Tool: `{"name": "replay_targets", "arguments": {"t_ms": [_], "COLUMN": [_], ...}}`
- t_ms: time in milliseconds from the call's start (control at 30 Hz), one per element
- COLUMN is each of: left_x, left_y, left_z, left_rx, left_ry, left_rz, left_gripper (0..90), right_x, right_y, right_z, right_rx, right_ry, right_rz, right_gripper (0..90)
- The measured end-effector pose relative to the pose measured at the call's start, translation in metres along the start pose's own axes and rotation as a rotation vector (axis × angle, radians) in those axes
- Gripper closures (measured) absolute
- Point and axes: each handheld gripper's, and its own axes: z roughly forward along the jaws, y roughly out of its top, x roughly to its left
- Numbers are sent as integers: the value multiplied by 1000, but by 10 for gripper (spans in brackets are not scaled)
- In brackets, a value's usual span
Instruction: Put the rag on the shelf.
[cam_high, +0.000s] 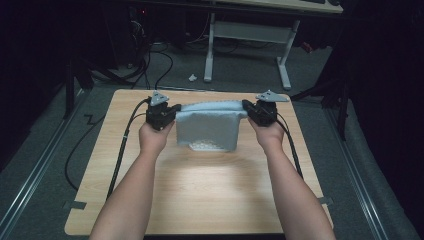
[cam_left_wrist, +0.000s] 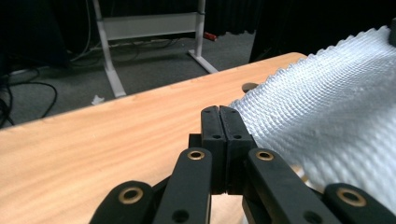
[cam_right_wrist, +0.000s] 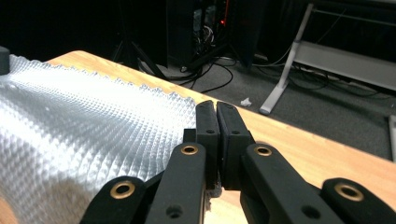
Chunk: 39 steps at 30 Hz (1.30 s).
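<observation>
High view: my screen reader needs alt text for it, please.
Two grippers, left and right, hold a pale blue cloth stretched between them above a wooden table, its lower part hanging down. The person's forearms enter from below.

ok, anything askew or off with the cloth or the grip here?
Nothing stands out. The light blue cloth hangs stretched between the left gripper and right gripper, each shut on a top corner. Its top edge looks roughly level, its lower edge reaches the wooden table. No tear or spill visible.
</observation>
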Motion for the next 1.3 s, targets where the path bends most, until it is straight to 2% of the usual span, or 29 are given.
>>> {"name": "replay_targets", "arguments": {"t_ms": [100,167,233,367,533,800,1033,1300], "left_x": [-3,-5,-6,-7,-9,-9,-7,-8], "left_y": [-9,-13,-19,-28,-36,-41,-47,-50], "left_z": [-1,-1,0,3,5,4,2,1], "left_rx": [9,20,23,34,42,47,63,69], "left_ry": [-11,-14,-26,-40,-55,-64,-63,-70], "left_rz": [-2,12,-3,-6,-13,-18,-13,-10], "left_gripper": [897,897,897,896,896,896,895,892], "right_x": [2,2,3,5,9,14,11,11], "right_y": [-8,-11,-18,-31,-34,-41,-55,-55], "right_z": [1,1,2,5,8,11,14,16], "right_rx": [0,2,3,23,26,41,65,66], "right_ry": [9,13,21,41,50,60,62,68], "right_rz": [13,19,22,51,48,47,68,68], "right_gripper": [893,894,894,893,893,892,892,889]}}
